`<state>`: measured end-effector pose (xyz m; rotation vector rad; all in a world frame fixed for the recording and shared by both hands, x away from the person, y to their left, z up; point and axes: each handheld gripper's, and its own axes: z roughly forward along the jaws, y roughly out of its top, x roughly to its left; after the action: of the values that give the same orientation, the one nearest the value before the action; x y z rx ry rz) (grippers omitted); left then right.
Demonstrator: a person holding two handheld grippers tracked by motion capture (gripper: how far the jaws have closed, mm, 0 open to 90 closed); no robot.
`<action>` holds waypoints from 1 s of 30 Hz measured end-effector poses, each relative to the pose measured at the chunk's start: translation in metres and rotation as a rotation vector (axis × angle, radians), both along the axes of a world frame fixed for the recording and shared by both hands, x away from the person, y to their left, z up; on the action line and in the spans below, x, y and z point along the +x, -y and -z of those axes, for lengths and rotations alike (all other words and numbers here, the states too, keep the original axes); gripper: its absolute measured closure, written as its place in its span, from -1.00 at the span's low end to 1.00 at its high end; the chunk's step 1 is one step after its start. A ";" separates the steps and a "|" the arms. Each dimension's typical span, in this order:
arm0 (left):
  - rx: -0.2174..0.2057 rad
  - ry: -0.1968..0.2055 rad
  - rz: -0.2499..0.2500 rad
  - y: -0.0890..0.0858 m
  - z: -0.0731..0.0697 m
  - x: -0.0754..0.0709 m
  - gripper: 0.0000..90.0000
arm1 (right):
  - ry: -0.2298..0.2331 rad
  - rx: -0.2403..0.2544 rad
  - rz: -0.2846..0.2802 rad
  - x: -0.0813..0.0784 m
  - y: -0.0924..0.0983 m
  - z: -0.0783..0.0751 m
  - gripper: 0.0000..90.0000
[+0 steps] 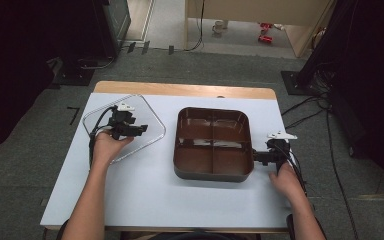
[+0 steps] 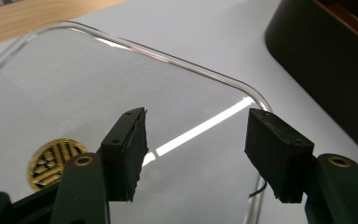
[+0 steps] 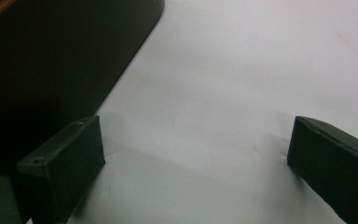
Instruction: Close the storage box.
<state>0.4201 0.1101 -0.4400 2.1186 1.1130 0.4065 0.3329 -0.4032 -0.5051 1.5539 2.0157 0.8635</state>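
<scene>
White tabletop carries a brown four-compartment tray and, well to its left, a clear lid. I judge I'm about to pick up the lid. My left gripper hovers over it, fingers wide apart, empty; next they must straddle its rim. My right gripper gapes empty beside the tray.

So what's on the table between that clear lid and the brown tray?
Nothing: in the high view, bare white table separates the clear lid from the brown tray.

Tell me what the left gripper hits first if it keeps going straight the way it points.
Probably the clear lid: the left gripper hangs open just over it, aimed toward its rounded corner. Height above is hard to judge.
</scene>
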 end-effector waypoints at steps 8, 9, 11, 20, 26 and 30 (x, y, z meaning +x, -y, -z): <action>-0.022 0.019 -0.065 -0.021 -0.003 0.013 -0.16 | 0.001 0.001 0.000 0.000 0.000 0.000 -0.93; -0.022 0.021 -0.071 -0.024 -0.002 0.014 -0.16 | 0.001 0.001 0.000 0.000 0.000 0.000 -0.93; -0.016 0.026 -0.097 -0.030 0.002 0.018 -0.15 | 0.002 0.001 0.000 0.000 0.000 0.000 -0.93; -0.003 0.006 -0.152 -0.045 0.016 0.024 -0.13 | 0.001 0.001 0.000 0.000 0.000 0.000 -0.93; 0.005 -0.011 -0.185 -0.053 0.029 0.025 -0.02 | 0.001 0.001 0.000 0.000 0.000 0.000 -0.93; 0.006 -0.019 -0.182 -0.055 0.034 0.024 0.08 | 0.001 0.001 0.000 0.000 0.000 0.000 -0.93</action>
<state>0.4445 0.1654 -0.4736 2.0373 1.3221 0.4757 0.3330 -0.4032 -0.5052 1.5529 2.0150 0.8652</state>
